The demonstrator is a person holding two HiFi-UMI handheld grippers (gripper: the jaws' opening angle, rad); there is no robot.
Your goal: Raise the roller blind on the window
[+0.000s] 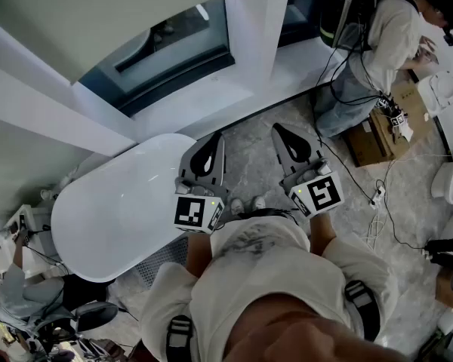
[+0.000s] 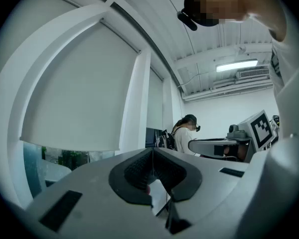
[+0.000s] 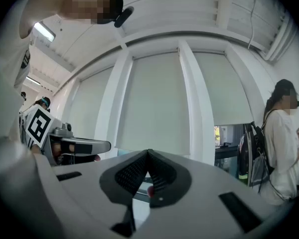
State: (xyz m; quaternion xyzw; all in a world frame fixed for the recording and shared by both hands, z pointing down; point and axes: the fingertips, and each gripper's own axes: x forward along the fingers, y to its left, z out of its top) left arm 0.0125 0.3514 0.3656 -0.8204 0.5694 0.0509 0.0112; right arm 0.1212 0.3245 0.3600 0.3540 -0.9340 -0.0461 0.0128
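Observation:
The roller blind (image 1: 98,13) is a pale sheet covering the upper part of the window, with a strip of bare glass (image 1: 166,47) below its bottom edge. In the left gripper view the blind (image 2: 79,98) hangs ahead and to the left. In the right gripper view another blind panel (image 3: 157,103) is straight ahead. My left gripper (image 1: 214,138) and right gripper (image 1: 281,130) are held side by side at chest height and point towards the window sill, well short of the blind. Both are shut, and neither the left gripper (image 2: 152,151) nor the right gripper (image 3: 148,152) holds anything.
A white oval table (image 1: 113,210) stands to the left, under my left gripper. A white window pillar (image 1: 257,21) rises straight ahead. Another person (image 1: 385,36) stands at the right by a cardboard box (image 1: 370,138), with cables (image 1: 377,202) on the floor. Chairs (image 1: 53,308) are at the lower left.

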